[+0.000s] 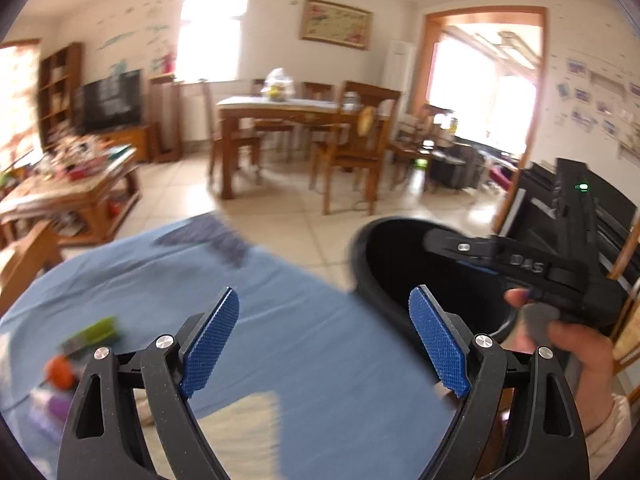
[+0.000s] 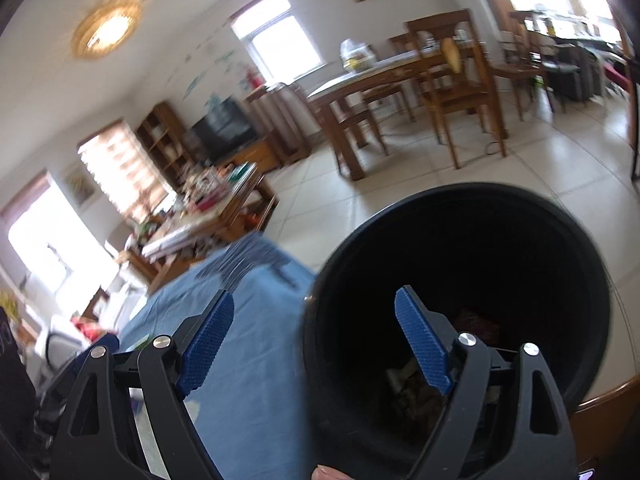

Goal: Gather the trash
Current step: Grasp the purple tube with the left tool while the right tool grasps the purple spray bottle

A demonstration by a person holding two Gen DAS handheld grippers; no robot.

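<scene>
Left wrist view.
- Left gripper (image 1: 324, 344): jaws wide apart, nothing between the blue pads.
- Blue cloth (image 1: 304, 320): surface below and ahead of the jaws.
- Uncollected items, to the left of the jaws on the cloth: green wrapper (image 1: 94, 334), orange piece (image 1: 60, 372), pale purple packet (image 1: 50, 408). All blurred; kind cannot be told.
- Black bin (image 1: 380, 264): ahead and right of the jaws, at the cloth's edge.
- Right gripper (image 1: 452, 240): seen from the side over the bin, held by a hand (image 1: 576, 344).

Right wrist view.
- Right gripper (image 2: 316, 344): jaws spread wide, empty; left finger over the cloth, right finger over the bin mouth.
- Black bin (image 2: 348, 248): directly ahead and below; at its bottom some scraps (image 2: 416, 392), dim, pale and reddish.

Status, as judged: partly done. Some trash is in the bin, both grippers carry nothing, and at least three items remain on the cloth to the left gripper's left.
</scene>
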